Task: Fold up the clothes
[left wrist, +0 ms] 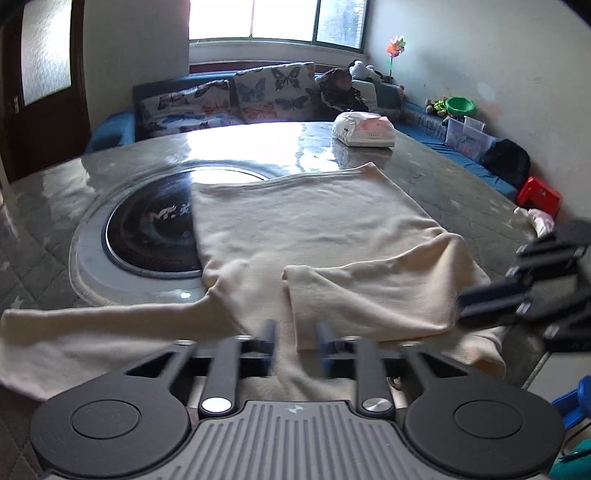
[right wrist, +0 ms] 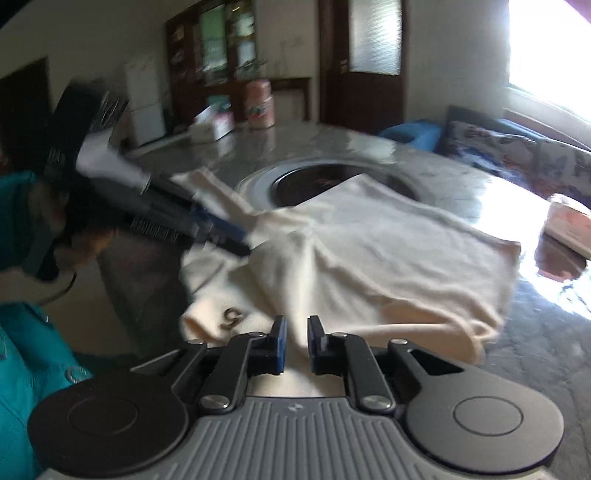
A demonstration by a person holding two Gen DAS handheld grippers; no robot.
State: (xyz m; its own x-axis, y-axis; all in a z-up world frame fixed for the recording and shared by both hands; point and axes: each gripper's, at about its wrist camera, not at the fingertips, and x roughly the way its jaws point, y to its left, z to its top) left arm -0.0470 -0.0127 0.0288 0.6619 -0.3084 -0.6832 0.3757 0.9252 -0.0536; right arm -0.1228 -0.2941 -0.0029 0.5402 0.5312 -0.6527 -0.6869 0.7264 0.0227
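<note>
Though half-folded, one garment (left wrist: 314, 229) only

Blown-out window (left wrist: 277, 18) backlight, glare on table (left wrist: 236, 142); right view motion-blurred, fisheye edges dark.

A lived-in home, a sitting and dining room in one. Shown by the blue sofa (left wrist: 110, 129) with butterfly-print cushions (left wrist: 258, 92) under a bright window (left wrist: 277, 18), soft toys (left wrist: 364, 70) and a colourful pinwheel (left wrist: 395, 46) in the corner, a large grey marble-look dining table (left wrist: 461, 192) with a round black cooktop (left wrist: 155, 229) set in (hotpot style), a white fridge (right wrist: 146, 99) and dark glazed cabinet (right wrist: 214, 51) beyond.
</note>
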